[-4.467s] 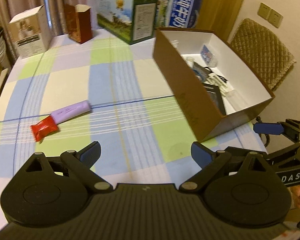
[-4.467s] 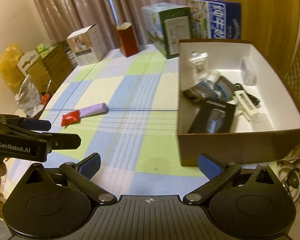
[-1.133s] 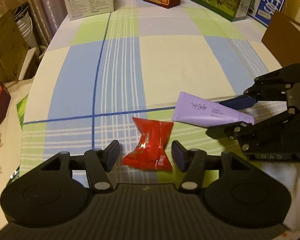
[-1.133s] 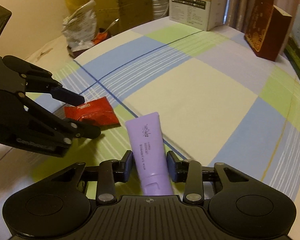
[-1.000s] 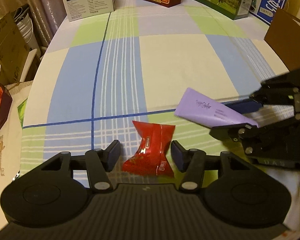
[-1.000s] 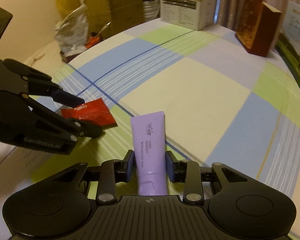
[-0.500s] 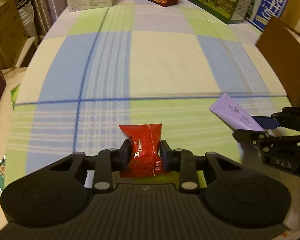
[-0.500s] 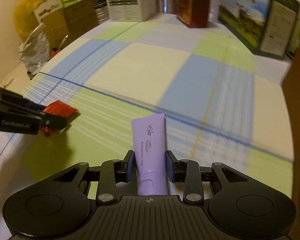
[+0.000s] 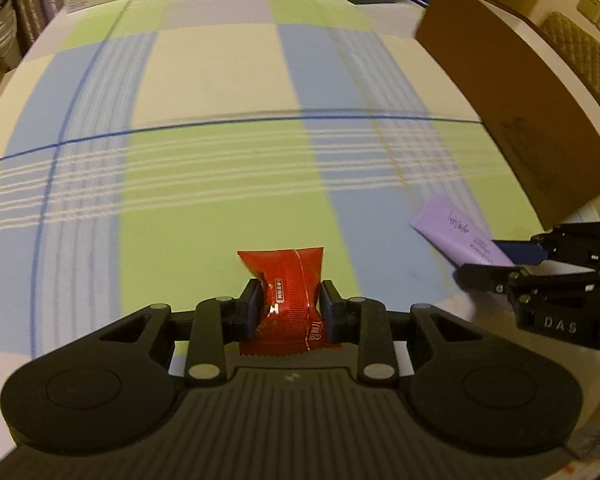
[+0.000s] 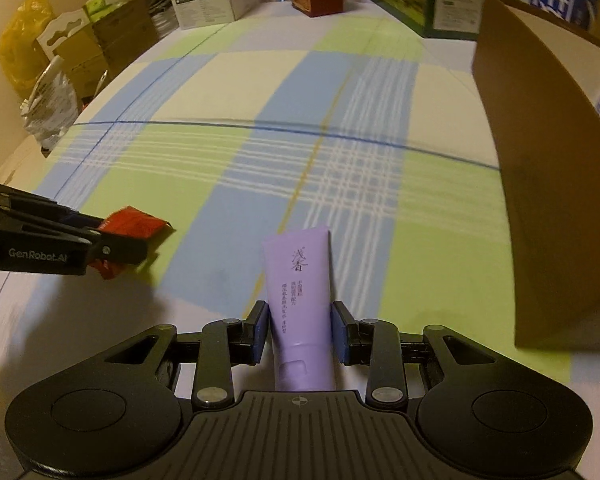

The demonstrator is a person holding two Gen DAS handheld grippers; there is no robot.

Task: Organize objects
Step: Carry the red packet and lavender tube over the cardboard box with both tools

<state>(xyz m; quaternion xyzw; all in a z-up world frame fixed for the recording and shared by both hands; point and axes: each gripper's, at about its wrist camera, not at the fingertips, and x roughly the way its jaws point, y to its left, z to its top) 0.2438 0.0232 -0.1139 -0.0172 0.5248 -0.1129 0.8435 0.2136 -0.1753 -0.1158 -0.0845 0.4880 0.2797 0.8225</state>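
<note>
the left claw [image 9: 288, 310] is clamped on a red snack packet [image 9: 286, 294], pinching it across the middle so both crimped ends stick out free. the right claw [image 10: 299, 330] is clamped on a lilac cream tube [image 10: 300, 292] near its cap end, with the flat crimped end pointing forward. both things are carried above the checked cloth of the worktop [image 9: 220, 80], just short of the brown cardboard box [image 10: 540, 160] that stands to the right, presumably where they belong.

the packet is slick foil over something soft; a squeeze this narrow could let it slide out, or swing round on the way. the tube is held low on a smooth rounded body, so its long free end may droop or twist out of the pads. the box wall is tall and close on the right: coming in too low, the tube's front end could strike the wall or rim and be levered loose. the two claws are near each other, and heading for one opening together they could knock.
</note>
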